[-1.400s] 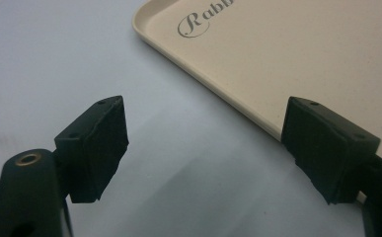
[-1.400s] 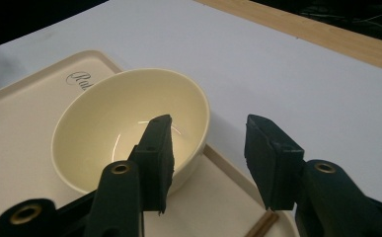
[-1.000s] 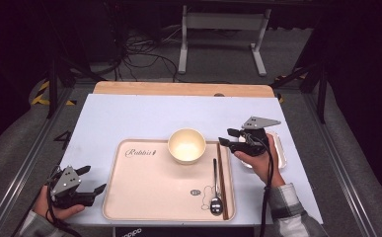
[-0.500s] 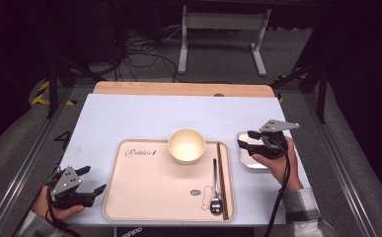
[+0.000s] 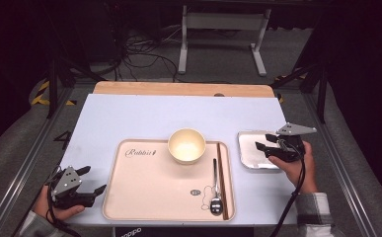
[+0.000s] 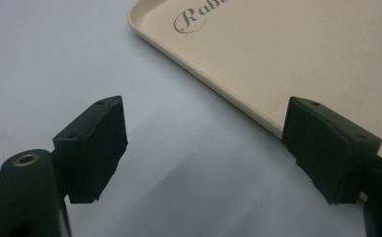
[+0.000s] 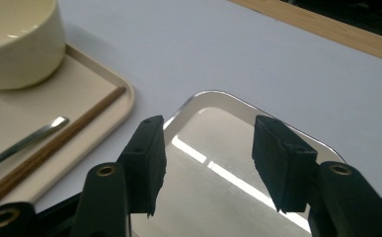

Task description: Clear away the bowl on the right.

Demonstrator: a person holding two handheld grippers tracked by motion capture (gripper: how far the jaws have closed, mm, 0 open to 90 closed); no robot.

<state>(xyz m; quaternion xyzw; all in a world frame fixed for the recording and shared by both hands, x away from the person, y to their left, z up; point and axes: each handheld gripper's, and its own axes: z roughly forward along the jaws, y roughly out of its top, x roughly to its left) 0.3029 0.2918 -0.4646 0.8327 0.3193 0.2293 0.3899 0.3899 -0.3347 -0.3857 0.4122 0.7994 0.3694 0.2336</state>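
In the high view, a meal setting looks partly laid: a beige tray (image 5: 144, 192) sits on the counter (image 5: 129, 118) with a bowl (image 5: 186, 145) at its twelve o'clock edge and a spoon (image 5: 215, 185) and chopsticks (image 5: 221, 180) along its three o'clock side. The steel plate (image 5: 250, 150) lies off the tray at three o'clock, so it seems the piece not yet placed. The right claw (image 5: 260, 147) hangs over that plate, jaws half apart and empty; they have just been closing a little. The left claw (image 5: 94, 180) rests at the tray's nine o'clock corner. In the left gripper view, the left claw (image 6: 204, 148) stands wide with nothing between the jaws, the tray rim (image 6: 203, 71) at two o'clock. In the right gripper view, the right claw (image 7: 208, 158) frames the plate (image 7: 218, 197) without gripping it; bowl (image 7: 16, 44), spoon (image 7: 25, 140) and chopsticks (image 7: 55, 143) crowd the ten o'clock side, and the chopsticks could obstruct sliding the plate onto the tray.
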